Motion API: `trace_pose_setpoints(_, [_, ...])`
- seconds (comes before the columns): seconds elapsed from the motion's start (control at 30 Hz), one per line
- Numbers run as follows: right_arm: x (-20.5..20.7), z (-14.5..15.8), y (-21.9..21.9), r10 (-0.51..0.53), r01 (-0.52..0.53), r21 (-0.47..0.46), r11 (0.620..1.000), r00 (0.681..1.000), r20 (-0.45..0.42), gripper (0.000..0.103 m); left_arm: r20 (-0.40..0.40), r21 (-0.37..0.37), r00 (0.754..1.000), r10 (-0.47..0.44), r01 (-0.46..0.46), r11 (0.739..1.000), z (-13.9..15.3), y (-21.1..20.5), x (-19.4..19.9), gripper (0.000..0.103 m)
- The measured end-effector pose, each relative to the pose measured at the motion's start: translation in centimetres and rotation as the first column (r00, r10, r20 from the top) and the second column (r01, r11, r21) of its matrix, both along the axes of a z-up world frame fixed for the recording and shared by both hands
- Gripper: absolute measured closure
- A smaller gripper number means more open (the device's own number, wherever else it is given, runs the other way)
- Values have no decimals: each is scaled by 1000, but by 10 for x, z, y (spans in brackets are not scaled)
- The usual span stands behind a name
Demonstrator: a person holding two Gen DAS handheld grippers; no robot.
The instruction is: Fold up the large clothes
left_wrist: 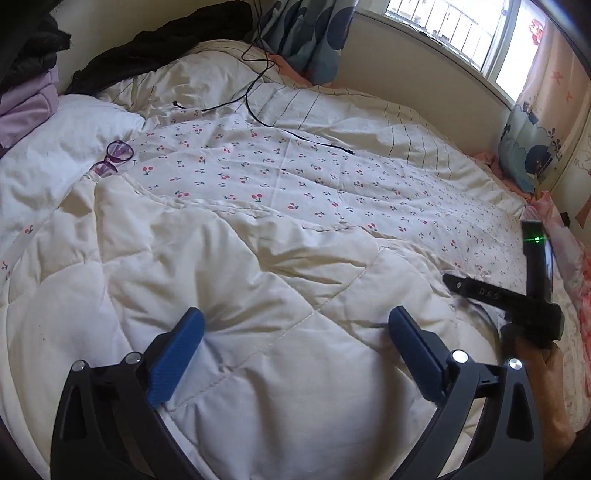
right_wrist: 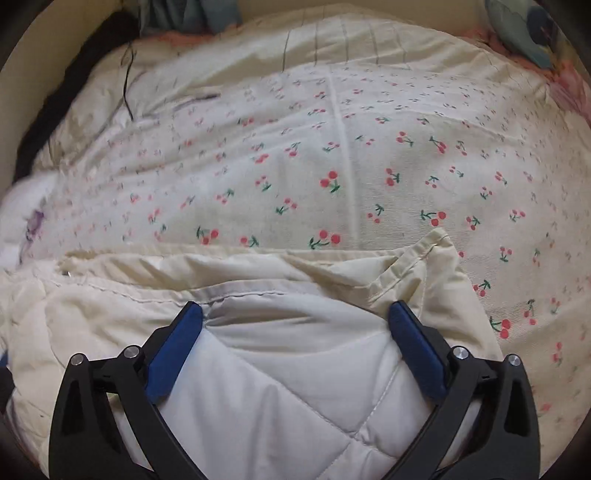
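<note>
A large cream quilted garment (left_wrist: pixel 258 295) lies spread over the near half of a bed covered by a cherry-print sheet (left_wrist: pixel 295 173). My left gripper (left_wrist: pixel 295 325) is open, its blue fingertips (left_wrist: pixel 192 325) dug lightly into the quilting with nothing clamped. In the right wrist view the same garment (right_wrist: pixel 295 387) shows a folded hem and a corner (right_wrist: pixel 436 243) lying on the cherry-print sheet (right_wrist: pixel 332 166). My right gripper (right_wrist: pixel 295 317) is open and wide, straddling a bulge of the quilted cloth. The right tool's black housing (left_wrist: pixel 532 310) and the hand (left_wrist: pixel 546 376) holding it show at the left view's right edge.
Purple glasses (left_wrist: pixel 112 158) lie by a white pillow (left_wrist: pixel 55 147) at the left. A black cable (left_wrist: pixel 255 92) trails across the far bedding. Dark clothes (left_wrist: pixel 166 40) are heaped at the back left. A window (left_wrist: pixel 461 29), curtain (left_wrist: pixel 314 33) and blue cushion (left_wrist: pixel 528 155) line the far side.
</note>
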State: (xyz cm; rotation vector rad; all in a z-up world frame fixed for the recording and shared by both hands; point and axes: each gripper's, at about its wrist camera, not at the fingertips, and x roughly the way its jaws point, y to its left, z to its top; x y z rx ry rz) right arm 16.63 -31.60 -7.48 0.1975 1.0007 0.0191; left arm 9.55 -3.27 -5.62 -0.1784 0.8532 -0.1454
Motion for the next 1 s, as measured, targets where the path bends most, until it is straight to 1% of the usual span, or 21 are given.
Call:
trace_pose_setpoints(0.1, [2, 0, 5, 12, -13, -36, 999, 1000, -14, 6, -8, 29, 1000, -8, 9, 1000, -4, -4, 1, 7])
trace_pose_setpoints(0.13, [7, 1, 6, 30, -32, -38, 999, 998, -54, 6, -12, 32, 1000, -9, 10, 999, -4, -4, 2, 7])
trace_pose_setpoints(0.17, [9, 5, 7, 59, -62, -42, 997, 995, -84, 6, -16, 28, 1000, -9, 10, 1000, -3, -4, 2, 7])
trace_pose_setpoints(0.2, [8, 14, 8, 82, -86, -56, 995, 994, -78, 6, -19, 11, 1000, -8, 8, 1000, -1, -1, 2, 7])
trace_pose_setpoints(0.27, [-6, 39, 2, 73, -67, -121, 990, 997, 41, 6, -9, -36, 1000, 4, -4, 999, 7, 6, 1, 7])
trace_pose_setpoints(0.3, [-11, 41, -4, 50, -37, -153, 988, 995, 85, 6, 10, -62, 1000, 18, -18, 998, 14, 11, -1, 7])
trace_pose_setpoints(0.33, [-11, 33, -12, 20, -9, -156, 988, 997, 72, 6, 37, -68, 999, 38, -35, 997, 21, 15, -3, 7])
trace_pose_setpoints(0.37, [-8, 17, -21, -6, 8, -129, 992, 1000, 21, 6, 64, -64, 997, 54, -49, 997, 27, 18, -5, 7])
trace_pose_setpoints(0.4, [-5, -4, -33, -19, 18, -37, 999, 1000, -22, 6, 91, -55, 994, 67, -62, 997, 32, 21, -6, 7])
trace_pose_setpoints(0.47, [-8, -6, -42, -40, 40, 18, 999, 999, 7, 6, 123, -23, 988, 94, -92, 996, 33, 27, -6, 7])
trace_pose_setpoints(0.5, [-8, -7, -43, -39, 39, 24, 999, 999, 11, 6, 101, -19, 990, 101, -99, 995, 26, 30, -2, 7])
trace_pose_setpoints(0.6, [-5, -6, -43, -30, 30, 24, 999, 999, -11, 6, -21, -24, 995, 98, -99, 995, -9, 37, 15, 7])
trace_pose_setpoints(0.67, [-1, 1, -38, 9, -10, -11, 1000, 996, -85, 6, -13, 0, 995, 98, -98, 995, -11, 34, 14, 7])
trace_pose_setpoints(0.7, [-4, 10, -36, 21, -24, -31, 999, 996, -85, 6, -10, 4, 995, 96, -96, 995, -10, 34, 13, 7])
trace_pose_setpoints(0.77, [-22, 30, -36, 34, -33, -38, 999, 999, 13, 6, -11, -3, 995, 97, -97, 995, -11, 35, 13, 7])
trace_pose_setpoints(0.8, [-30, 27, -38, 32, -31, -42, 999, 999, 38, 6, -12, -4, 995, 96, -96, 995, -11, 36, 13, 7])
trace_pose_setpoints(0.83, [-32, 13, -40, 23, -22, -43, 999, 1000, 20, 6, -11, -2, 995, 95, -95, 996, -11, 35, 12, 7])
trace_pose_setpoints(0.87, [-34, -2, -44, 19, -19, -2, 1000, 1000, 2, 6, -10, 1, 996, 89, -89, 996, -11, 35, 12, 7])
trace_pose_setpoints(0.9, [-35, -7, -51, 1, -3, 48, 999, 1000, 25, 6, -7, 8, 996, 87, -87, 996, -11, 33, 12, 7])
trace_pose_setpoints(0.93, [-35, -7, -52, -4, 3, 57, 998, 1000, 26, 6, -8, 18, 996, 87, -87, 996, -12, 32, 12, 7])
trace_pose_setpoints(1.0, [-32, -5, -48, 5, -5, 28, 1000, 1000, -3, 6, -13, 13, 996, 86, -86, 996, -12, 34, 13, 7])
